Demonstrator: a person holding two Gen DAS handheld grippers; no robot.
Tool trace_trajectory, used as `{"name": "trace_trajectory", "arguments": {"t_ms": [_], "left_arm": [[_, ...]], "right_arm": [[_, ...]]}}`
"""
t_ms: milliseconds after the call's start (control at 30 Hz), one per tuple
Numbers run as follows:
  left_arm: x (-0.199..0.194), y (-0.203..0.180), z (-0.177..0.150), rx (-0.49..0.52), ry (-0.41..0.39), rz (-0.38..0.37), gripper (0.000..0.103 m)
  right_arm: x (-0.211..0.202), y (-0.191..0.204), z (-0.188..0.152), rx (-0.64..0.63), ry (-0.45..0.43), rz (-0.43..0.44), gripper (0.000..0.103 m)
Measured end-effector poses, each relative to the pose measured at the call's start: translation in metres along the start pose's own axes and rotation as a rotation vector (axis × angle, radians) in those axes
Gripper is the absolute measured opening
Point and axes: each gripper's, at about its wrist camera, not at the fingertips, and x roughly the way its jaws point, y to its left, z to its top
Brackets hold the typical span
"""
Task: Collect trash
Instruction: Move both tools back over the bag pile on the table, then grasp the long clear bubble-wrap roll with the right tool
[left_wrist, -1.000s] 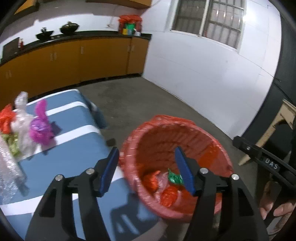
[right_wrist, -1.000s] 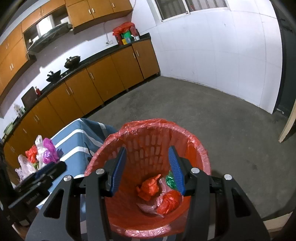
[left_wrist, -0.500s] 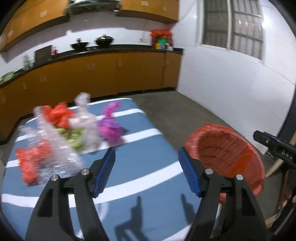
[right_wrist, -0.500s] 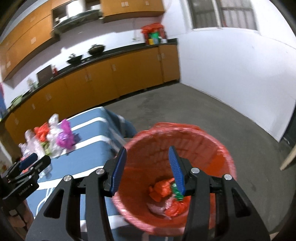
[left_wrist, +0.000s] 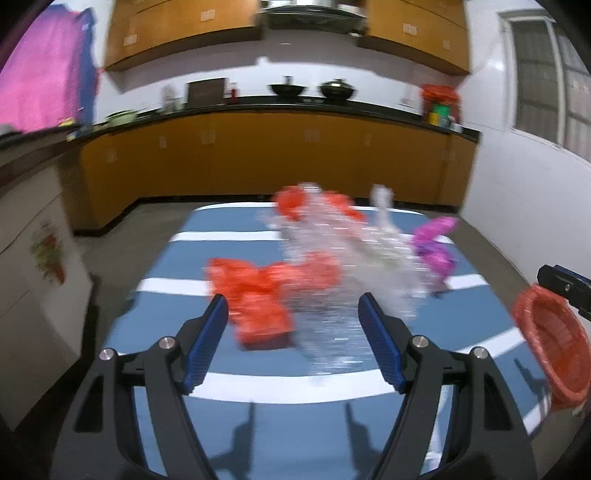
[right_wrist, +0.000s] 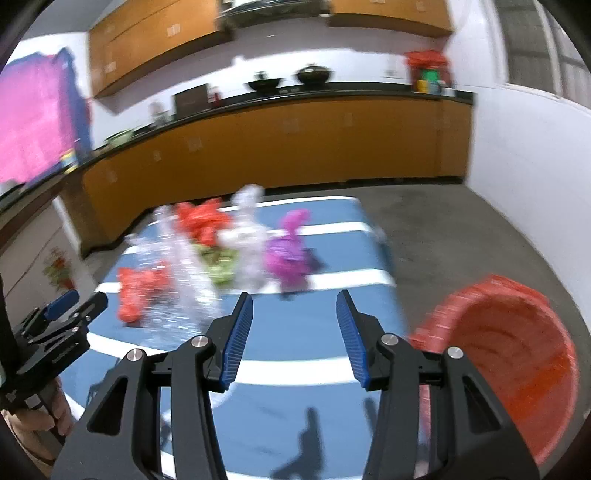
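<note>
Trash waits on the table; we are between pickups, left gripper just widening, right gripper released, both empty. Next: orange wrapper at eleven o'clock.

Both wrist fisheyes look forward and slightly down along their own black, blue-padded fingers, from close above the near edge of the blue white-striped tablecloth. Left view faces the orange kitchen cabinets head-on; right view sits further right, angled leftward. Shared: cloth, blurred crumpled plastic trash pile, red mesh basket, counter.
</note>
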Motion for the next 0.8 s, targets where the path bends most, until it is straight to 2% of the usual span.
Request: {"name": "trace_trajectory", "arguments": {"t_ms": [200, 333, 600, 767, 800], "left_arm": [[-0.004, 0.056, -0.001, -0.064, -0.009, 0.079, 0.072], [-0.007, 0.076, 0.001, -0.085, -0.013, 0.108, 0.072], [-0.002, 0.106, -0.004, -0.129, -0.003, 0.128, 0.072], [0.002, 0.109, -0.004, -0.136, -0.001, 0.120, 0.072], [0.003, 0.109, -0.004, -0.136, -0.001, 0.118, 0.072]], "right_arm": [[0.037, 0.055, 0.014, -0.062, 0.024, 0.093, 0.048], [0.064, 0.081, 0.017, -0.089, 0.050, 0.103, 0.048], [0.097, 0.093, 0.018, -0.078, 0.094, 0.064, 0.050], [0.103, 0.099, 0.019, -0.054, 0.121, 0.094, 0.051], [0.104, 0.101, 0.020, -0.051, 0.123, 0.101, 0.054]]}}
